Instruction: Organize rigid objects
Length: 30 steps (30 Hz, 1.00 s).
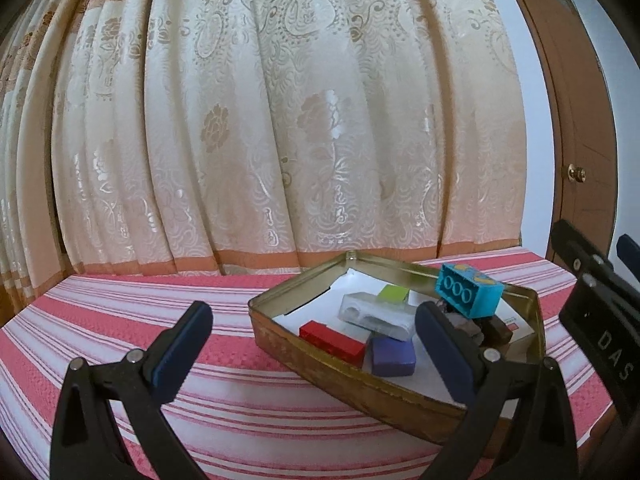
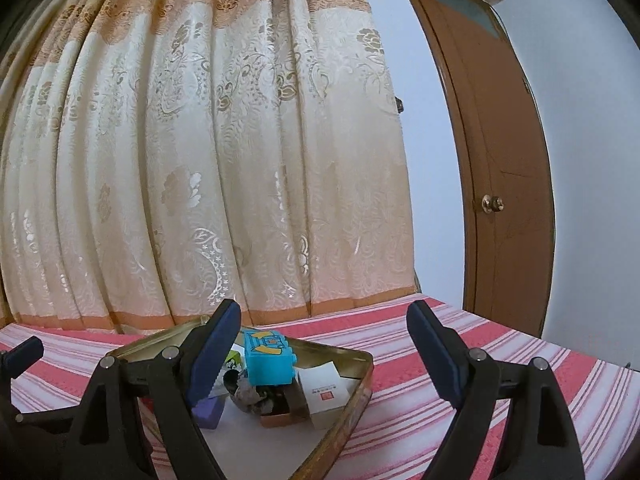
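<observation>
A gold metal tin (image 1: 352, 376) sits on the red striped cloth and holds small blocks: a red one (image 1: 332, 340), a purple one (image 1: 392, 356), a white one (image 1: 378, 316), a green one (image 1: 394, 293) and a blue toy brick (image 1: 468, 290) perched on top of dark pieces. My left gripper (image 1: 316, 348) is open and empty, its right finger over the tin's near side. My right gripper (image 2: 324, 356) is open and empty above the tin (image 2: 356, 404). The blue brick (image 2: 270, 360) lies just right of its left finger. A white box (image 2: 324, 394) and the purple block (image 2: 208, 410) lie in the tin.
A cream floral curtain (image 1: 280, 120) hangs right behind the striped surface (image 1: 120, 312). A brown door with a brass knob (image 2: 490, 203) stands to the right. The right gripper's body (image 1: 600, 320) shows at the right edge of the left wrist view.
</observation>
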Each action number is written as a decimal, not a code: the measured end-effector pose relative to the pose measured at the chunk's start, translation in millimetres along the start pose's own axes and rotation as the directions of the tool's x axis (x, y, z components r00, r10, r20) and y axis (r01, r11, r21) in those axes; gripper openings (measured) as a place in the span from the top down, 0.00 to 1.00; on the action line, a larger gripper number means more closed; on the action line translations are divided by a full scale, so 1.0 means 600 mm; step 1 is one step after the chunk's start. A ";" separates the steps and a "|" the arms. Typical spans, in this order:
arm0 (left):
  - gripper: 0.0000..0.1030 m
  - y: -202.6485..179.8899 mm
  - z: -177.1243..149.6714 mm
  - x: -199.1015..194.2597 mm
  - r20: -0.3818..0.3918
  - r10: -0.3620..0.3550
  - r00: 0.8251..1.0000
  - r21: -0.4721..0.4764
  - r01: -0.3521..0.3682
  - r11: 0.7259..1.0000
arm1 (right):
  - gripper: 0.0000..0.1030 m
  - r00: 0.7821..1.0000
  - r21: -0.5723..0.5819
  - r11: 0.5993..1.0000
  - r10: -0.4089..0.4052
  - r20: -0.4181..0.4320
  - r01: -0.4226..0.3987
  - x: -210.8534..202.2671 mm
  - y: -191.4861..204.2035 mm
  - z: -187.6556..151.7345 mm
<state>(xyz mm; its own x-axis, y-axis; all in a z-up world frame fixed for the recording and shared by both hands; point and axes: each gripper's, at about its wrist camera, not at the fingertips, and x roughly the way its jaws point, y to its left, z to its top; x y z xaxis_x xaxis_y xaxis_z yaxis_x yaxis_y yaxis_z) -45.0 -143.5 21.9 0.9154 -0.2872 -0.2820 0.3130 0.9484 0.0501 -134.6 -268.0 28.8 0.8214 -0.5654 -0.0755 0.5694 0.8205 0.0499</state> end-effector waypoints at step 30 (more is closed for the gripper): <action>0.00 0.013 0.000 0.003 0.010 -0.029 1.000 -0.040 0.029 0.999 | 0.01 0.999 0.053 0.998 -0.045 0.027 0.043 0.004 -0.017 0.000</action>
<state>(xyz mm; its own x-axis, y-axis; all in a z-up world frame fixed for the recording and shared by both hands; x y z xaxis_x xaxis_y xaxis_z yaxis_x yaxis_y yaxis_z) -40.8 -136.7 22.0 0.9086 -0.3158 -0.2734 0.3293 0.9442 0.0035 -138.3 -278.1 28.0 0.7956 -0.6037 -0.0503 0.6055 0.7897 0.0990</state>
